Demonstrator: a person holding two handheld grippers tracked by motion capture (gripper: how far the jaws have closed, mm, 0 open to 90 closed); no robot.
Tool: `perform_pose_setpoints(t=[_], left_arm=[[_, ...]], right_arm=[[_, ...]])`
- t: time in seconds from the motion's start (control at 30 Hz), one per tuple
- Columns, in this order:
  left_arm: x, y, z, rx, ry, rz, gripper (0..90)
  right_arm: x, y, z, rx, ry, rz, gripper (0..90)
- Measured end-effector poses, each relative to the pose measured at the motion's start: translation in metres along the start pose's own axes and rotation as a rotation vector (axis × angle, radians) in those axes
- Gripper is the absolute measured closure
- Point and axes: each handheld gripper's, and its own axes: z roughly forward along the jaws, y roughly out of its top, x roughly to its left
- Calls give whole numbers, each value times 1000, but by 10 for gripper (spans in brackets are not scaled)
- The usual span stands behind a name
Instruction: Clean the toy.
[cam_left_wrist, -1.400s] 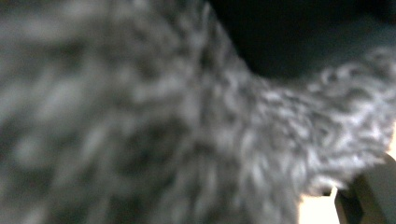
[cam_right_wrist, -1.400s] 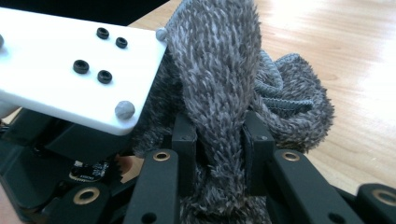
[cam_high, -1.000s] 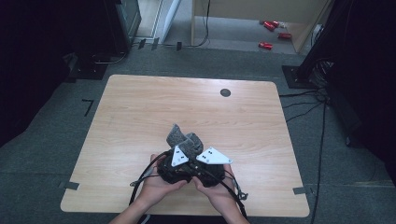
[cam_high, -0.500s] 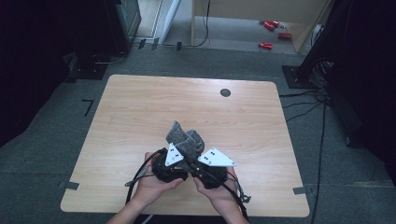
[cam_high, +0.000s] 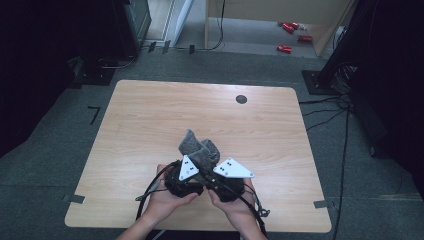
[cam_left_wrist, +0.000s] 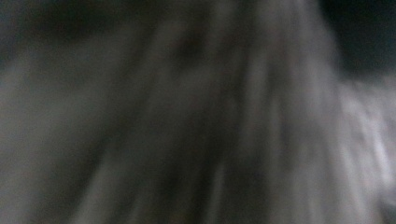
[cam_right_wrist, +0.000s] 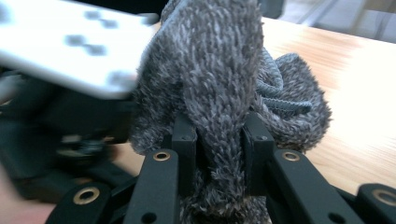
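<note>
Grey fuzzy sock (cam_high: 199, 148) bunched above wooden table (cam_high: 150, 125), right tongs (cam_right_wrist: 218, 149) and left tongs (cam_high: 192, 162) both clamped on it

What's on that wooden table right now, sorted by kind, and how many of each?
Grey fuzzy sock: 1, bunched up, pinched by both tools
Hand-held grippers: 2, left hand-held gripper, right hand-held gripper
Dark round spot on the table, at: 1
Total: 4
</note>
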Motion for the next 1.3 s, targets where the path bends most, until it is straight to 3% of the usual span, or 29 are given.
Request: perform_pose_setpoints(t=[0.03,0.13,0.2,0.33,0.4,0.43,0.57,0.63,0.7,0.83,0.93,1.07,1.17,1.23,1.3], left_arm=[[-2,0,-1,-6,1,2,352],[0,1,-3,-9,3,5,352],[2,1,-4,-12,3,1,352],[7,1,-4,-15,-17,-21,352],[6,1,-3,-17,-15,-21,352],[4,1,-2,-17,-22,-14,352],[1,2,-3,-27,-30,0,352],[1,2,-4,-30,-29,5,352],[4,2,-6,-39,-42,-3,352],[7,3,-7,-58,-64,-12,352],[6,3,-6,-60,-70,-7,352],[4,4,-6,-56,-61,7,352],[5,4,-9,-71,-56,7,352],[5,2,-10,-74,-55,13,352],[5,2,-11,-76,-58,15,352]], right_arm=[[7,1,1,-2,3,-26,727],[4,3,1,-7,13,-16,726],[-11,3,-1,-16,-9,22,727],[-20,2,-4,-13,-2,58,730],[-13,2,-4,-11,9,37,731],[-3,2,-4,-11,30,15,731],[2,3,-3,-11,32,-1,731],[-7,4,-3,-17,46,23,732],[-22,4,-5,-27,12,68,733],[-34,4,-10,-39,2,98,734],[-33,4,-12,-43,7,106,735],[-17,4,-12,-37,36,65,735],[-11,6,-11,-44,16,30,734],[-27,6,-10,-51,-31,55,735],[-34,5,-9,-48,-42,81,735]])
